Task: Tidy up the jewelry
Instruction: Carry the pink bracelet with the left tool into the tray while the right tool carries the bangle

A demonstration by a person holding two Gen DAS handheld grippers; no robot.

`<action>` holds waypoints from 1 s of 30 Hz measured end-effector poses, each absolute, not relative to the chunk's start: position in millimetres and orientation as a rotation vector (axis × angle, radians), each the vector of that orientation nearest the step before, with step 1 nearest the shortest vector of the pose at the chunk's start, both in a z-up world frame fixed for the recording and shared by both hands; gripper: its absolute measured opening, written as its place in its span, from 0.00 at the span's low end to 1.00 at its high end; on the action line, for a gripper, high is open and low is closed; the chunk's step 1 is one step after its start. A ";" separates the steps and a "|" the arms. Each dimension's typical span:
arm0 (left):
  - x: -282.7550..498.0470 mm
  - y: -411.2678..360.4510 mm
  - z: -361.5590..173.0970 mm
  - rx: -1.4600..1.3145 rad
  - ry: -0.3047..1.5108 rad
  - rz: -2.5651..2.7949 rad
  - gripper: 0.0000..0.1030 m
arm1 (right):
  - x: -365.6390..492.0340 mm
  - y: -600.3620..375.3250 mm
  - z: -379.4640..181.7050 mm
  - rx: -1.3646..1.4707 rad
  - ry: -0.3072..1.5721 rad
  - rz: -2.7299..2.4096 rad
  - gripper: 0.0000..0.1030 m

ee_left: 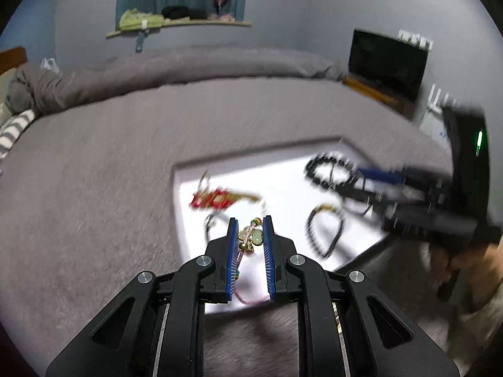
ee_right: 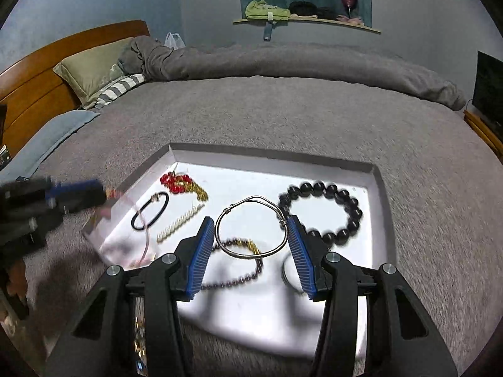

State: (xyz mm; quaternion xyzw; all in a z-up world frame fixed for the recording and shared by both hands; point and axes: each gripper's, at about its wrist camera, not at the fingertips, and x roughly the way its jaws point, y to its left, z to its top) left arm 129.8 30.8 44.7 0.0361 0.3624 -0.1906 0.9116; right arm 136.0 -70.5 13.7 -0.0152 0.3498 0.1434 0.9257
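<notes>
A white tray (ee_right: 374, 188) lies on the grey bed. My right gripper (ee_right: 251, 229) is shut on a silver bangle (ee_right: 248, 253), its pads against the ring's two sides, above the tray. My left gripper (ee_left: 250, 235) is shut on a pink cord charm bracelet (ee_left: 250, 238) with gold and green charms; it shows blurred in the right view (ee_right: 75, 193). In the tray lie a black bead bracelet (ee_right: 323, 188), a red bead bracelet with gold chain (ee_right: 179, 182), a black hair tie (ee_right: 151, 210), a white pearl strand (ee_right: 179, 223) and a dark bead necklace (ee_right: 239, 279).
The grey blanket (ee_right: 283, 110) covers the bed all round the tray. Pillows (ee_right: 94, 69) and a wooden headboard (ee_right: 28, 75) are at the far left. A black screen (ee_left: 386, 62) stands on a wooden stand at the right. A shelf (ee_right: 308, 20) hangs on the far wall.
</notes>
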 end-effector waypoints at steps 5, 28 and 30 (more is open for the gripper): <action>139.1 36.9 24.7 0.121 0.789 -0.331 0.16 | 152.1 -51.5 9.5 -0.068 0.747 0.278 0.47; 151.2 35.5 20.1 0.141 0.752 -0.259 0.40 | 188.9 -31.8 -13.0 -0.050 0.904 0.156 0.47; 149.9 35.2 20.2 0.143 0.750 -0.263 0.43 | 188.4 -31.3 -12.7 -0.050 0.904 0.154 0.47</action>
